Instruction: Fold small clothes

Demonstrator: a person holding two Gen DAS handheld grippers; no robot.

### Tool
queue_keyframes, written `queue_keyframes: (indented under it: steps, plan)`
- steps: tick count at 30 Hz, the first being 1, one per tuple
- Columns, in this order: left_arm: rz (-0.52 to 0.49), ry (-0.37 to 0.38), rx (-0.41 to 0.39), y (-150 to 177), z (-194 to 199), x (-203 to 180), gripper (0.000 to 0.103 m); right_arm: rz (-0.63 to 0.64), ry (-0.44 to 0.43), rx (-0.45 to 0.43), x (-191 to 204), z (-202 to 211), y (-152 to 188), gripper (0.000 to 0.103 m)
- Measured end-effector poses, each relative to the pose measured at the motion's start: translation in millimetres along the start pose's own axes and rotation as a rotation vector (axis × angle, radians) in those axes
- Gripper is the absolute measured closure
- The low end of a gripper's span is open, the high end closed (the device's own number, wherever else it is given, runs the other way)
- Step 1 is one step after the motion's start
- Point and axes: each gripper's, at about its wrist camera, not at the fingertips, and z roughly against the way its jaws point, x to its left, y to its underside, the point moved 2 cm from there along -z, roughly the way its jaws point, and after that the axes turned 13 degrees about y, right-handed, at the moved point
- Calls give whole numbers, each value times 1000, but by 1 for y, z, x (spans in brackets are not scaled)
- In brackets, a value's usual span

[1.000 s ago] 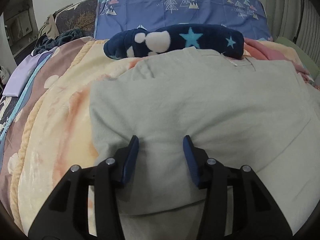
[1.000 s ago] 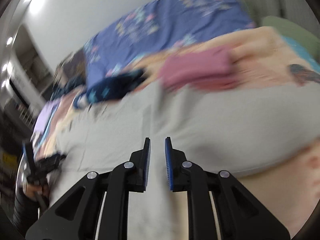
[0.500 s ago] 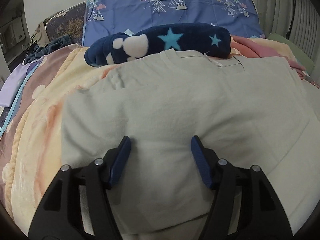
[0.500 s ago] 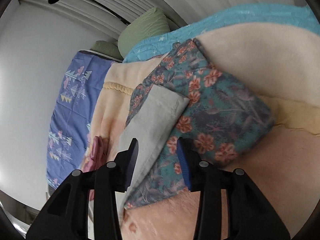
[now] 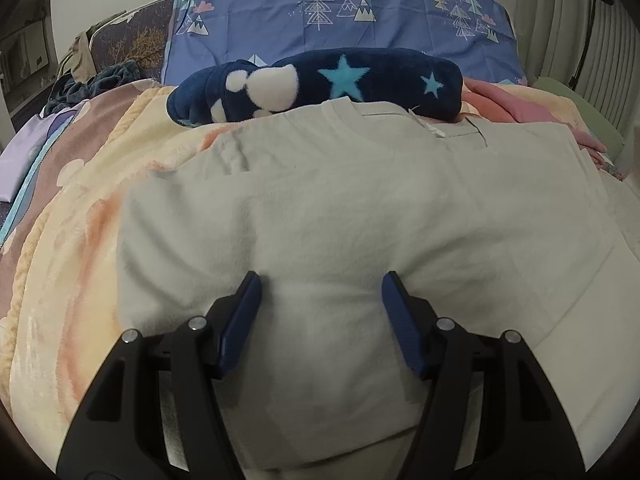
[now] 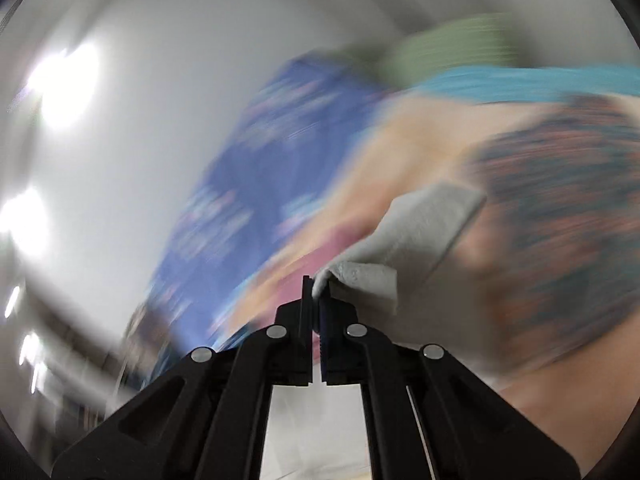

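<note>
Bed surface, cluttered. At 12 o'clock from my left gripper (image 5: 320, 304) lies a rolled navy fleece blanket (image 5: 320, 84) with pale blue stars and white blobs, thick and plush, touching the shirt's collar edge. Behind it stands a blue pillow (image 5: 340, 16) printed with trees and mountains, smooth cotton. At 2 o'clock a pink garment (image 5: 516, 108) is bunched beside the fleece. At 10 o'clock, dark crumpled clothes (image 5: 100, 80) are heaped near the bed's edge. Underneath all: a peach-and-cream blanket (image 5: 72, 280), fuzzy, with a braided edge running along 9 o'clock.

The pale grey T-shirt (image 5: 340, 216) lies flat across the blanket, collar at 12 o'clock, soft knit, with slight wrinkles near the left shoulder. My left jaws stand wide apart, the blue pads pressing down on the cloth near its lower part; a soft bulge of fabric rises between them, not pinched.

Right wrist view is heavily blurred. My right gripper (image 6: 316, 296) has its jaws nearly together, clamped on a fold of the same T-shirt (image 6: 416, 232); the piece trails off toward 1 o'clock as a flat squared flap. Past it at 2 o'clock, a teal floral cloth (image 6: 560, 200); details smeared. A turquoise band (image 6: 520, 84) and a green shape (image 6: 452, 44) sit at 1 o'clock, too blurred to identify.
</note>
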Motion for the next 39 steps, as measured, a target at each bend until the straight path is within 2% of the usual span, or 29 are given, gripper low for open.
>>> queue_keyframes:
  steps: [3,5,8,9,12,17,21,24,26,28,31,34,36,39]
  plan:
    - [13,15,-7,1,2,2,39,201,-161,119,100,-37,69,101]
    - [26,33,-14,1,4,5,39,316,-182,238,139,-68,122,101]
    - [48,62,-23,1,6,9,38,396,-121,407,143,-105,180,101]
    - [53,69,-26,1,6,9,38,398,-110,425,136,-108,187,101]
    - [63,89,-29,1,6,11,37,358,-51,433,101,-110,180,101]
    - [117,143,-61,-2,14,16,39,321,-36,430,79,-99,174,101]
    - [238,372,-84,-6,27,8,39,342,-83,445,85,-96,194,101]
    - [263,508,-65,-9,25,-8,38,475,-150,463,118,-98,220,98]
    - [312,590,-38,-10,18,-13,36,582,-146,495,128,-97,240,91]
    - [329,610,-14,-11,10,-18,34,630,-123,506,127,-100,252,90]
    - [334,642,26,-16,-6,-31,28,612,-108,547,115,-107,260,88]
    - [322,663,52,-26,-20,-47,25,598,-123,551,108,-105,260,87]
    - [316,667,75,-34,-29,-58,21,602,-133,547,107,-103,261,84]
    - [288,675,103,-40,-38,-78,19,665,-145,513,115,-98,268,72]
